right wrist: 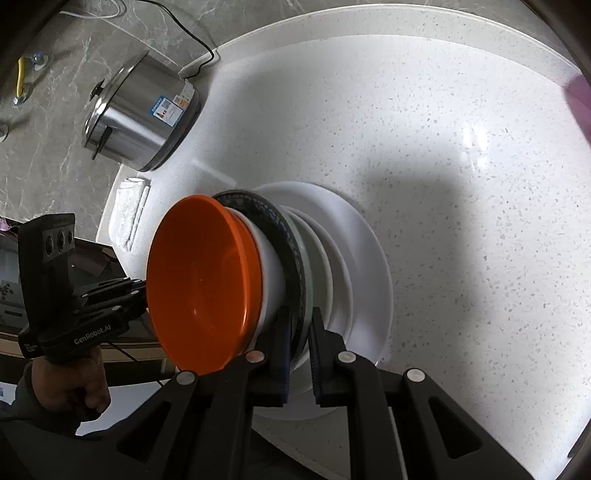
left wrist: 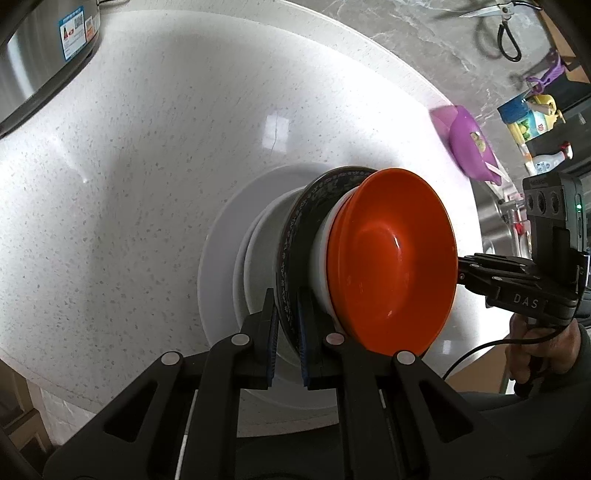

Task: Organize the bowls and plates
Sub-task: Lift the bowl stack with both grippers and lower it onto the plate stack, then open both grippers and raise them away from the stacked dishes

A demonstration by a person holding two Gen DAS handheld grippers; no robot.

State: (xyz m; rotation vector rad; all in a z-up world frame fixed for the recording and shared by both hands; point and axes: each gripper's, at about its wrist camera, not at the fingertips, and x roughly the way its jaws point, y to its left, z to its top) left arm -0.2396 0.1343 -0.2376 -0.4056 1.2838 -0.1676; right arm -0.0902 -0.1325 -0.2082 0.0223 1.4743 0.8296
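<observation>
An orange bowl (left wrist: pixel 391 258) (right wrist: pixel 199 280) sits nested in a white bowl (left wrist: pixel 319 266) (right wrist: pixel 271 273), which sits in a dark patterned bowl (left wrist: pixel 295 221) (right wrist: pixel 284 236). My left gripper (left wrist: pixel 286 332) is shut on the dark bowl's near rim. My right gripper (right wrist: pixel 300 343) is shut on the opposite rim; its tips are hidden behind the orange bowl in the left wrist view. This stack is right over smaller white plates (left wrist: pixel 255 251) (right wrist: pixel 325 266) on a large white plate (left wrist: pixel 214 266) (right wrist: pixel 373 258), which lies on the speckled counter (left wrist: pixel 147 166). I cannot tell whether the stack touches them.
A steel pot (left wrist: pixel 40 55) (right wrist: pixel 140 110) with a cord stands at the back of the counter, and a folded white cloth (right wrist: pixel 131 210) lies near it. A purple bowl (left wrist: pixel 469 144), bottles (left wrist: pixel 532 118) and a sink (left wrist: pixel 495 221) are to the right. Scissors (left wrist: pixel 506 33) hang on the wall.
</observation>
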